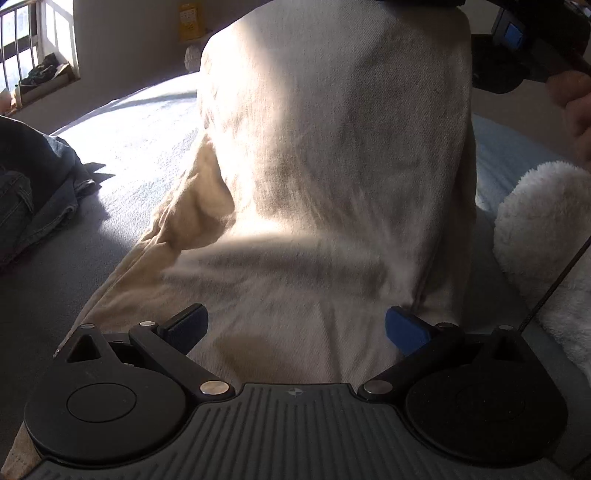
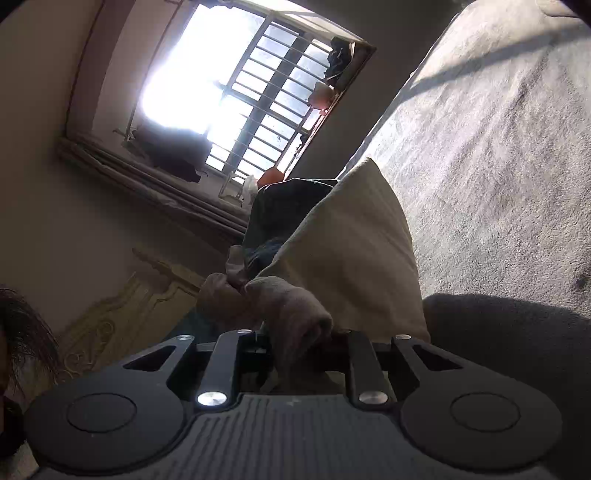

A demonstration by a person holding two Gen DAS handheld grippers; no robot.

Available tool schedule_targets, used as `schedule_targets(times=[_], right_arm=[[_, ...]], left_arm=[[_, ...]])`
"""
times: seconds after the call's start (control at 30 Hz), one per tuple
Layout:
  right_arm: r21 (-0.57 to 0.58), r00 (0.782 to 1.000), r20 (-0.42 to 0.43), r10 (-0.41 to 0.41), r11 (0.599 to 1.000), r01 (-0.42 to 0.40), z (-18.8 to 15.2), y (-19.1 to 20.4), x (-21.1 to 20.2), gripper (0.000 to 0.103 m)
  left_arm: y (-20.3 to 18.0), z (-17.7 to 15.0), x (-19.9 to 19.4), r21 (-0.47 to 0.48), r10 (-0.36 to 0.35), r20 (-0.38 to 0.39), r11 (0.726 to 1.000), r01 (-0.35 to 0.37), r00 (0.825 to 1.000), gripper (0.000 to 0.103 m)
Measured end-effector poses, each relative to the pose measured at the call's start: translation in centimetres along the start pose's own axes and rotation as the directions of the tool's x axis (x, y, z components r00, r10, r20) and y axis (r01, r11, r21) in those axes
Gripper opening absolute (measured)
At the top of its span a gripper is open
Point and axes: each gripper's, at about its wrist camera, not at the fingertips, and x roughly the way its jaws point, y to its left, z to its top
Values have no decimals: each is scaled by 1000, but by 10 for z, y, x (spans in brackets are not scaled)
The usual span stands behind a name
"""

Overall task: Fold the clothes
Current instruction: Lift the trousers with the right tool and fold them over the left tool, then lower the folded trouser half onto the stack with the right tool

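Note:
A cream garment (image 1: 332,166) hangs in a tall drape from the top of the left wrist view down onto the bed. My left gripper (image 1: 297,326) is open just above the garment's lower part, its blue pads wide apart and the cloth spread between and under them. Part of my right gripper (image 1: 513,33) shows at the top right, beside the garment's raised end. In the right wrist view my right gripper (image 2: 303,334) is shut on a bunched fold of the cream garment (image 2: 351,258), which trails away from the fingers.
The pale bed sheet (image 1: 147,129) lies under everything. A heap of dark denim (image 1: 26,199) sits at the left, and a fluffy white blanket (image 1: 546,229) at the right. A person's hand (image 1: 572,103) holds the right gripper. A barred window (image 2: 236,96) lies beyond the bed.

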Motion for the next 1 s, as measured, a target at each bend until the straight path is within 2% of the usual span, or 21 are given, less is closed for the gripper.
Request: schedule_targets(times=[0.07, 0.17, 0.23, 0.37, 0.43, 0.5, 0.63, 0.67, 0.7, 0.77, 0.87, 0.93, 1.0], right_arm=[[-29, 1000, -19, 12, 1000, -12, -2, 8, 6, 20], [-84, 997, -69, 36, 996, -42, -9, 22, 20, 20], [-127, 992, -113, 53, 990, -67, -16, 32, 32, 20], [-198, 970, -232, 74, 973, -122, -37, 52, 61, 21], [-231, 951, -302, 67, 963, -142, -52, 59, 79, 21], [-266, 928, -371, 35, 953, -142, -70, 62, 99, 21], [-334, 862, -501, -80, 936, -107, -119, 56, 138, 21], [-371, 855, -508, -107, 923, -104, -127, 58, 141, 21], [-406, 852, -508, -125, 908, -108, -133, 62, 142, 21], [-467, 862, -492, -119, 872, -146, -138, 76, 136, 21], [-507, 877, -474, -79, 839, -198, -139, 90, 124, 21], [-524, 869, -489, -75, 822, -224, -143, 93, 124, 21], [-574, 852, -508, -129, 788, -223, -153, 94, 130, 21]], left_arm=[[12, -9, -27, -111, 12, 34, 994, -8, 999, 103], [33, -29, -66, -311, 35, 94, 950, -4, 995, 103], [43, -45, -88, -427, 66, 111, 904, -12, 992, 103], [53, -70, -117, -553, 164, 131, 831, -65, 978, 103], [58, -88, -127, -631, 191, 145, 774, -58, 971, 103], [68, -100, -134, -711, 209, 145, 701, -45, 967, 103], [72, -122, -137, -789, 236, 125, 613, -48, 964, 103], [73, -127, -140, -804, 241, 124, 593, -45, 963, 103], [75, -131, -144, -818, 245, 123, 573, -41, 962, 103], [80, -140, -149, -853, 255, 126, 521, -26, 959, 102], [88, -154, -158, -896, 279, 143, 445, 5, 950, 102], [95, -162, -164, -920, 297, 154, 391, 27, 943, 101], [99, -166, -168, -933, 311, 164, 358, 44, 936, 101]])
